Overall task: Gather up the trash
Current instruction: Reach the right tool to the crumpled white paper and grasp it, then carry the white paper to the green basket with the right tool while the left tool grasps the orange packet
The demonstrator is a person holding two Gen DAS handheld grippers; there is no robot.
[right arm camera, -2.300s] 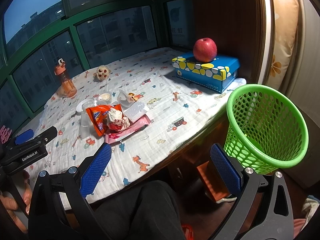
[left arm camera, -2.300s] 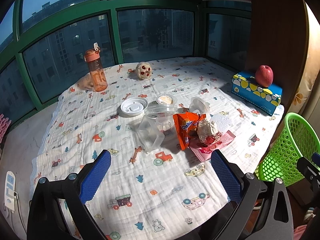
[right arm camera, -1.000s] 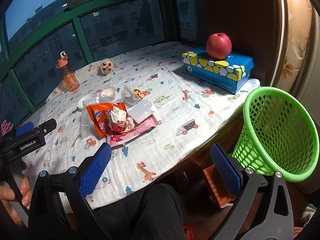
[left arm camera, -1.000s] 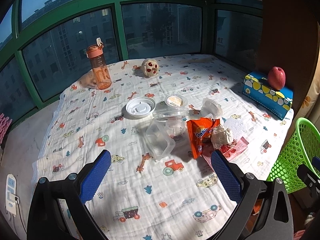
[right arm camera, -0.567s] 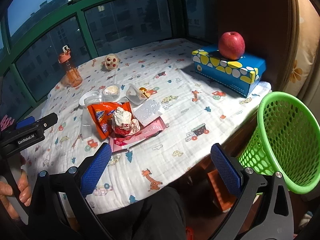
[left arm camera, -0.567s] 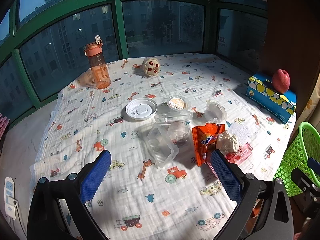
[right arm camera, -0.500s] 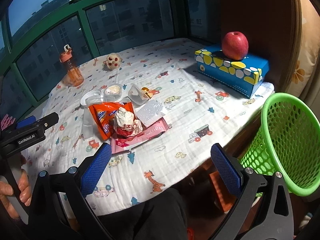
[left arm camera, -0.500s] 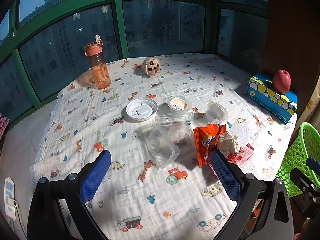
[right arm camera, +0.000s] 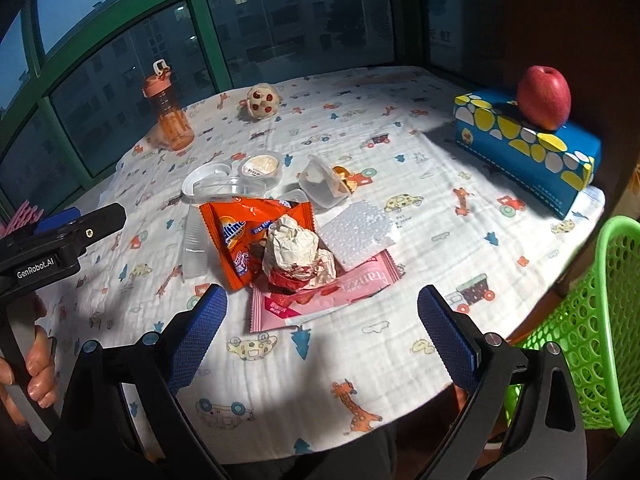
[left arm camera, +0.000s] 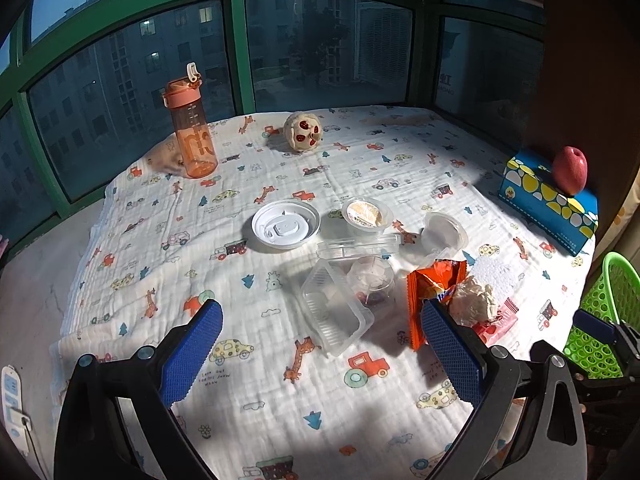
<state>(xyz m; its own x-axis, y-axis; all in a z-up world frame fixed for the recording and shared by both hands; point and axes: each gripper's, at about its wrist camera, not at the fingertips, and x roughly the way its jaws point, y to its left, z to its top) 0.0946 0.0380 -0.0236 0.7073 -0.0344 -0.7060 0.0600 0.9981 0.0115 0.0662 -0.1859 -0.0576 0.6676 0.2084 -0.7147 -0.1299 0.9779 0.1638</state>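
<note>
Window bay w/ green frames behind, dusk outside, and a table under a cartoon-print cloth (left arm camera: 280,400) in front of me. Both tools up off the surface, nothing picked yet.

Left gripper (left arm camera: 320,344): blue pads wide apart, empty, hovering over the near-left of the cloth. Right gripper (right arm camera: 320,332): also spread wide, empty, lined up just short of the trash pile.

Trash sits mid-table, right of centre: orange snack bag (right arm camera: 248,236), crumpled paper wad (right arm camera: 296,252) lying on it, pink wrapper (right arm camera: 332,292) flat underneath, white foam piece (right arm camera: 360,232) touching the wad's right side. Behind/left: clear plastic tray (left arm camera: 336,312), white lid (left arm camera: 286,226), small dip cups (left arm camera: 366,212). Green mesh basket (right arm camera: 580,340) is off the table's near-right edge, below it — prob the bin.

Handling, my read: all of it v. light. Paper wad is soft, crushable, tallest thing there, so easiest first pinch, across its middle. Foil bag is slick and floppy; I'd take a crinkled edge, not the flat face. Pink wrapper lies flat on cloth, so risk of grabbing fabric too. Clear tray is thin and springy; pinch the rim wall.

Leave alone: orange water bottle (left arm camera: 192,132), apple (right arm camera: 544,96) on the blue tissue box (right arm camera: 524,152), little round toy (left arm camera: 303,136).
</note>
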